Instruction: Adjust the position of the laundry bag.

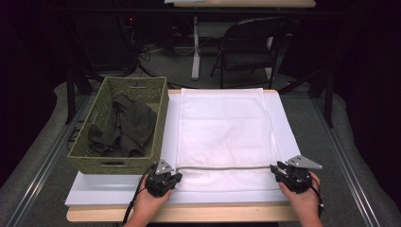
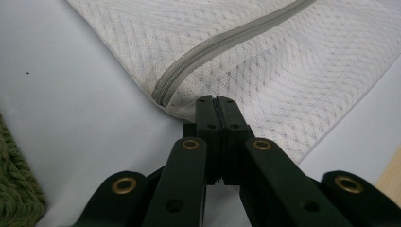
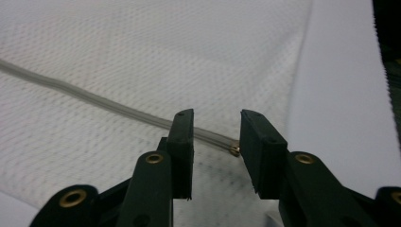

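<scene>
A white mesh laundry bag [image 1: 222, 127] lies flat on a white board [image 1: 108, 189], with a grey zipper [image 1: 222, 167] running across its near end. My left gripper [image 1: 176, 176] sits at the zipper's left end. In the left gripper view its jaws [image 2: 217, 101] are pressed together on the mesh [image 2: 283, 85], just below the zipper's end [image 2: 163, 92]. My right gripper [image 1: 274, 168] is at the zipper's right end. Seen from the right gripper view, that gripper [image 3: 216, 142] stands open astride the zipper [image 3: 94, 101], with the small brass pull [image 3: 234, 150] beside one pad and a gap on both sides.
A green woven basket [image 1: 161, 118] holding dark clothes [image 1: 127, 127] stands at the left, close to the bag; its corner [image 2: 16, 189] shows beside my left gripper. The wooden table edge [image 1: 189, 213] runs just behind my hands. A black chair [image 1: 250, 47] stands beyond the table.
</scene>
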A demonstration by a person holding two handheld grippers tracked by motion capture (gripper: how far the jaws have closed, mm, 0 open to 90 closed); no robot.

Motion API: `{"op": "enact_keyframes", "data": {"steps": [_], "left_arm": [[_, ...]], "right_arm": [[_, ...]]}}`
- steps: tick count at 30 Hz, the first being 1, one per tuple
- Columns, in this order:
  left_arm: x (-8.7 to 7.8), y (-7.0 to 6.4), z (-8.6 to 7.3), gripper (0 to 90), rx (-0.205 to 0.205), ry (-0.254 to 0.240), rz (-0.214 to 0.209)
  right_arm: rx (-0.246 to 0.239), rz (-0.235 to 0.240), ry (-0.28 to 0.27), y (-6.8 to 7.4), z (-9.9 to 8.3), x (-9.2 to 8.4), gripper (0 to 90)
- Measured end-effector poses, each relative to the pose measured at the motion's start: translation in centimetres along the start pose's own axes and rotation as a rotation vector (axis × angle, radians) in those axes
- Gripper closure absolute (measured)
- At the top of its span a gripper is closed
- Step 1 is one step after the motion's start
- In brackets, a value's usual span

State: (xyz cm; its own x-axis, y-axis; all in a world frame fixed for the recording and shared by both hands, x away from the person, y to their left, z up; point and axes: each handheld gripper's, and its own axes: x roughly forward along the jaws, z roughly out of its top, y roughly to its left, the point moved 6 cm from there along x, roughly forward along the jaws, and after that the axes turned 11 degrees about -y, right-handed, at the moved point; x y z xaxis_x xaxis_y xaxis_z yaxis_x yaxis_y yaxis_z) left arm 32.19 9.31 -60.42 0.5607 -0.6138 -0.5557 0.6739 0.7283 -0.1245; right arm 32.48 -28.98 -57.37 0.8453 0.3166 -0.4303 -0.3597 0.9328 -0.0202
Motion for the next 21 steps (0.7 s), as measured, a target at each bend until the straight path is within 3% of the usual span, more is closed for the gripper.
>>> {"op": "enact_keyframes", "data": {"steps": [4,5,9,16,21], "left_arm": [[0.0,0.0,0.0,89.6,0.002,0.0,0.001],[-0.2,0.0,0.1,89.6,0.007,0.004,-0.002],[-0.2,0.1,0.1,89.7,0.001,-0.001,0.0],[-0.3,0.2,0.1,89.7,-0.008,0.005,0.003],[-0.4,0.2,0.1,89.7,-0.007,0.008,0.004]], "right_arm": [[0.038,-0.032,0.003,-1.2,-0.1,-0.2,64.1],[0.065,-0.054,0.012,-2.1,-0.4,-0.1,63.0],[0.106,-0.056,0.033,-3.0,-0.9,0.1,60.6],[0.143,-0.035,0.089,-3.1,-1.9,0.9,58.2],[0.118,-0.033,0.117,-3.0,-2.3,1.2,61.1]]}}
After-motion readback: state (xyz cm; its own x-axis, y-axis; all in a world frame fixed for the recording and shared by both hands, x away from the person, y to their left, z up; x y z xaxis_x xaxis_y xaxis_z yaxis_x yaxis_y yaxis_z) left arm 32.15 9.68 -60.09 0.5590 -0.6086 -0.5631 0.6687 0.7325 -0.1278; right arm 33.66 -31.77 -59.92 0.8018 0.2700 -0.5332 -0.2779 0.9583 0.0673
